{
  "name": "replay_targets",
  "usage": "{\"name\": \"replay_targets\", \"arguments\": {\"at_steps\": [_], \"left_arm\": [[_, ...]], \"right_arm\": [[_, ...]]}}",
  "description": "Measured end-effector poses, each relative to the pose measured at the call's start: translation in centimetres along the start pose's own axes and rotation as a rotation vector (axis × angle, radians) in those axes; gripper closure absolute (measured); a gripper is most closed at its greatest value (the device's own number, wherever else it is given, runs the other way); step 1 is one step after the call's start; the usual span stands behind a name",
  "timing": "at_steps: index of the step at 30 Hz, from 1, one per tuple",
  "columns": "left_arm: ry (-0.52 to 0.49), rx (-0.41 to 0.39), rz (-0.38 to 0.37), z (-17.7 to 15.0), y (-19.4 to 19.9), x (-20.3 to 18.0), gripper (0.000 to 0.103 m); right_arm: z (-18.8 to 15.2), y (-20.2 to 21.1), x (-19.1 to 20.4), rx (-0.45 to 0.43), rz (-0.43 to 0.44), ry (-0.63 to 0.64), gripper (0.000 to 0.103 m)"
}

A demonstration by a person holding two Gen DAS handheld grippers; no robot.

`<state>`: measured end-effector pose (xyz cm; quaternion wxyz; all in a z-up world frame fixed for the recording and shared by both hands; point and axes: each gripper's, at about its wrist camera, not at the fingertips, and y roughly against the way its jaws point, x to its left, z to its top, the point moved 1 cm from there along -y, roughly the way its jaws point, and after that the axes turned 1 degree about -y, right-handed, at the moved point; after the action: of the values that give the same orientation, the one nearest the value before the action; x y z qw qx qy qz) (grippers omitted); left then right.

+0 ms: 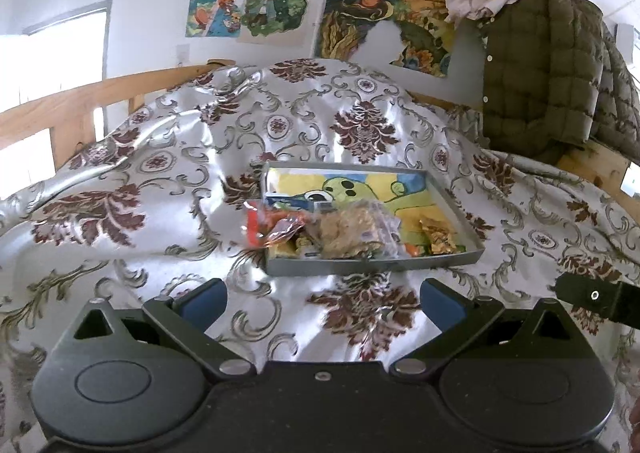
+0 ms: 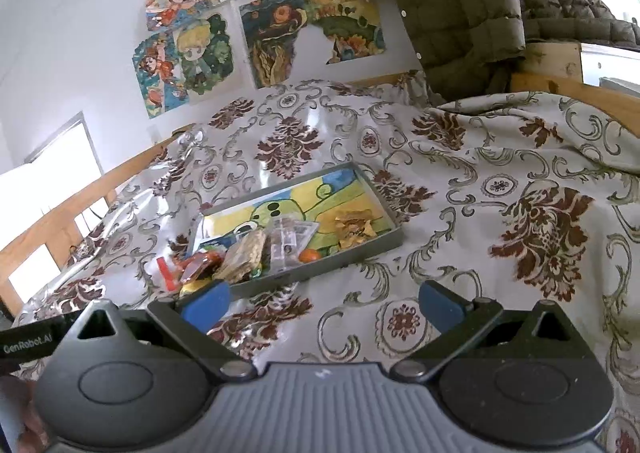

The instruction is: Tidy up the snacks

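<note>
Left wrist view: the left gripper (image 1: 322, 299), fingers apart and empty, faces the grey tray (image 1: 372, 265) of snack packets (image 1: 352, 231) straight ahead on the patterned bedspread (image 1: 160, 157). The right gripper (image 2: 324, 301), also spread empty, has the tray ahead-left, long axis slanting away rightward.

The one thing I can read is "GenRobot.AI", in pale letters on a black strap (image 2: 28, 341) at the near left of the right wrist view; the snack wrappers (image 2: 244, 253) in the tray are too small and blurred to make out
</note>
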<state>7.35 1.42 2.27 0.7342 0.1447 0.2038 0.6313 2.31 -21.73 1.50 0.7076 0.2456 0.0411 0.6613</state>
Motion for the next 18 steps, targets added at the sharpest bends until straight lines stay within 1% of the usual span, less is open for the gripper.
{"name": "replay_targets", "arguments": {"at_steps": [4,7,12,18], "left_arm": [[0.017,0.003,0.003,-1.0,1.2,0.7,0.001],[0.029,0.015,0.014,-2.1,1.8,1.2,0.001],[-0.002,0.028,0.046,-3.3,2.3,1.3,0.001],[-0.028,0.029,0.064,-3.9,2.6,1.1,0.001]], "right_arm": [[-1.1,0.9,0.1,0.006,-0.029,0.028,0.000],[-1.8,1.6,0.2,0.019,-0.029,0.044,0.000],[-2.8,2.2,0.8,0.033,-0.038,0.076,0.000],[-3.2,2.1,1.1,0.045,-0.042,0.091,0.000]]}}
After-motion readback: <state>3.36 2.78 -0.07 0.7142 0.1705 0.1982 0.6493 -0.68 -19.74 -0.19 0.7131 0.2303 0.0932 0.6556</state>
